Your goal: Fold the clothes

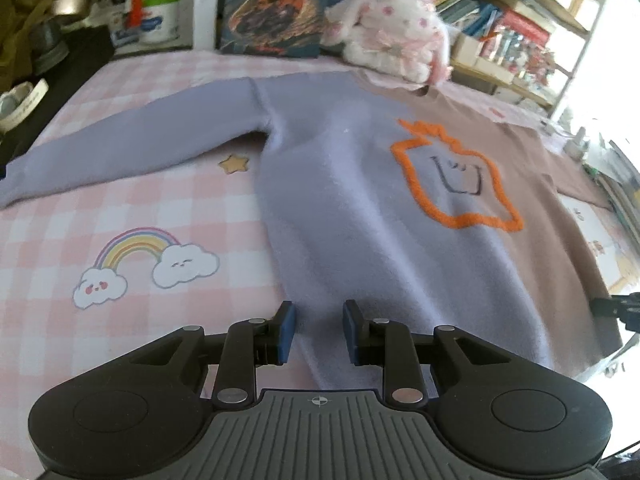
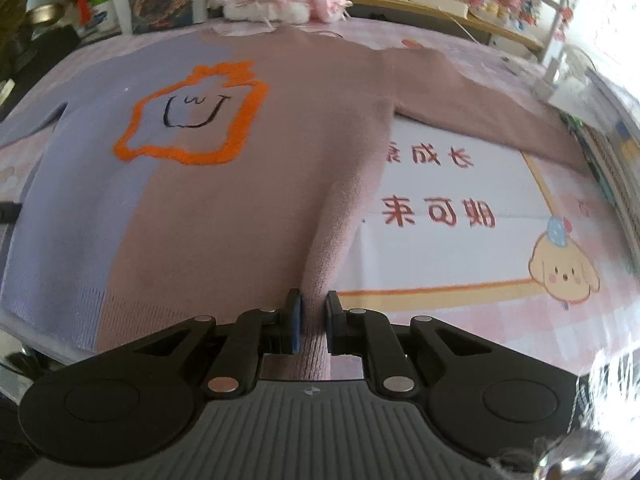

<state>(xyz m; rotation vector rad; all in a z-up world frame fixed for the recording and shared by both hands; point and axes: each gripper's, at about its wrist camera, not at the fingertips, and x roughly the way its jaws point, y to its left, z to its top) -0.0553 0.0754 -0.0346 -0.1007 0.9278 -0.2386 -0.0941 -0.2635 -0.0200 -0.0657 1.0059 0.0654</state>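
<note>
Sweater [image 1: 360, 208] lies flat, front up, on a pink checked bedsheet [image 1: 132, 208]; left half lilac, right half dusty pink-brown, orange outlined face motif [image 1: 452, 176] across the colour seam.

Left wrist view, left to right: lilac sleeve [image 1: 132, 140] stretched out toward the left edge of the bed. Below it on the sheet a star print [image 1: 234, 163] and a rainbow-with-clouds print [image 1: 144, 264]. Left gripper [image 1: 319, 330] sits low over the lilac hem area. Its blue-padded fingers [image 1: 286, 334] stand apart; knit runs through the gap, but the pads do not visibly press it. Plush toy [image 1: 396, 36] at the far edge near the collar; bookshelves [image 1: 500, 28] beyond, right.

Right wrist view, left to right: lilac panel, motif, then the pink-brown body. Right gripper [image 2: 313, 326] at the sweater's near right side edge, jaws drawn close, pinching a raised ridge of pink-brown knit between the pads. Pink-brown sleeve [image 2: 480, 104] extends right over a printed panel with red characters [image 2: 436, 208] and a cartoon puppy [image 2: 564, 272].
</note>
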